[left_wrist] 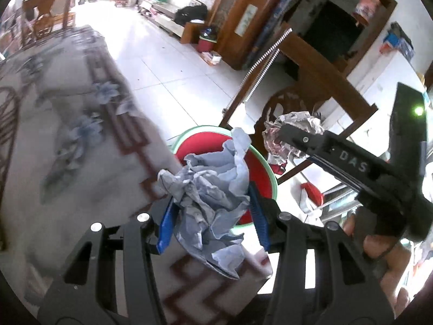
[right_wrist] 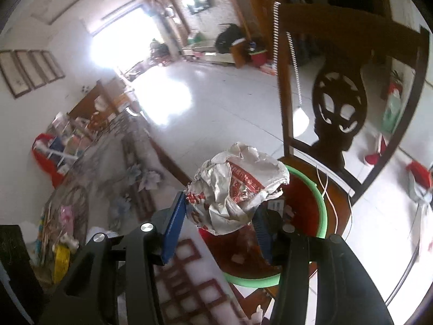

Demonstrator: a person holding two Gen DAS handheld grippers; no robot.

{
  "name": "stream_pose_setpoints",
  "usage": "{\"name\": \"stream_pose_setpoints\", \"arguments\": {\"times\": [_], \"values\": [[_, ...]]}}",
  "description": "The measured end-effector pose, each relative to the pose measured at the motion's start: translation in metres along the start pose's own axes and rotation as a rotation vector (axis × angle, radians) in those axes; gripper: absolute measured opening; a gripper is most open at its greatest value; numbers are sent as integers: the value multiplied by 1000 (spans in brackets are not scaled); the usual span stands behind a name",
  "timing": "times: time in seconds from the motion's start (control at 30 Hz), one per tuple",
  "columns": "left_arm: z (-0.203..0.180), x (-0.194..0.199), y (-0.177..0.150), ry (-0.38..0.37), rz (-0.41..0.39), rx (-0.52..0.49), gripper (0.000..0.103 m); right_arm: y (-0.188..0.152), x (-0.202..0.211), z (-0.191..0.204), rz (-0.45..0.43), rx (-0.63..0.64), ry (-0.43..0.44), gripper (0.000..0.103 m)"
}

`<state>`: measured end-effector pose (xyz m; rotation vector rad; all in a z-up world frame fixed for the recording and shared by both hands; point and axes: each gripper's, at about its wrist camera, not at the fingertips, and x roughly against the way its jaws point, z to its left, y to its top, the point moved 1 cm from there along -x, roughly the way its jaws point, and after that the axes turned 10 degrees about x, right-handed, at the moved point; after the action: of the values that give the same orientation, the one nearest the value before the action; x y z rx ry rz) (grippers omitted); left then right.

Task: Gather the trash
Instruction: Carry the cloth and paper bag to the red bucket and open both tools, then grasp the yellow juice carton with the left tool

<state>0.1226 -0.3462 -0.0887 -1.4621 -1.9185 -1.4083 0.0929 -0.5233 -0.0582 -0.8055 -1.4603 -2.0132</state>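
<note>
Left wrist view first: the left claw (left_wrist: 212, 216) has one crumpled pale blue paper wad (left_wrist: 209, 189) pinched between its two blue pads (left_wrist: 166, 227). The wad hangs over the edge of the patterned worktop (left_wrist: 67, 135), right in front of one red bin with a green rim (left_wrist: 259, 162). Off to the right you can see the right claw (left_wrist: 281, 138) too, carrying one crumpled silvery wrapper ball (left_wrist: 286, 132), just above and beside the bin. One wooden chair (left_wrist: 324, 81) stands behind the bin.

Right wrist view: the right claw (right_wrist: 220, 211) grips one crumpled white wrapper with red print (right_wrist: 238, 187), held over the near rim of the same red bin (right_wrist: 322, 203). A few small scraps already lie in the bin, too blurry to count. On the worktop (right_wrist: 186, 279), more bluish crumpled bits (right_wrist: 146, 176) lie further back, roughly two clumps.
</note>
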Motion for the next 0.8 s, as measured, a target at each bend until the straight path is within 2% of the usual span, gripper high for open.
{"name": "stream_pose_setpoints", "arguments": {"times": [0.07, 0.1, 0.13, 0.17, 0.2, 0.3, 0.43, 0.53, 0.63, 0.7, 0.8], "values": [[-5, -14, 2, -9, 32, -6, 55, 1, -3, -4, 9, -22, 1, 47], [-8, -21, 3, -9, 47, -9, 74, 1, -4, -6, 8, -29, 8, 52], [-9, -22, 4, -8, 44, -12, 85, 2, -4, -7, 4, -33, 9, 60], [-8, -21, 4, -11, 23, -17, 85, 3, -2, -8, -11, -39, -2, 80], [-7, -19, 3, -7, 11, -21, 85, 4, 2, -8, -30, -41, -12, 83], [2, -12, 1, -3, 0, -10, 85, 4, 8, -6, -63, -27, -25, 83], [20, 6, 1, 2, -44, 23, 86, 4, 0, 3, -27, -4, -20, 83], [40, 28, -1, 33, -76, 22, 86, 5, -1, 13, -25, 16, -17, 83], [67, 56, -5, 97, -106, -14, 88, 5, -5, 24, -14, 37, 0, 83], [96, 79, -7, 177, -129, -39, 89, 4, -8, 37, 1, 56, 21, 83], [148, 112, -7, 258, -144, -8, 90, 2, -12, 57, 16, 105, 43, 83]]}}
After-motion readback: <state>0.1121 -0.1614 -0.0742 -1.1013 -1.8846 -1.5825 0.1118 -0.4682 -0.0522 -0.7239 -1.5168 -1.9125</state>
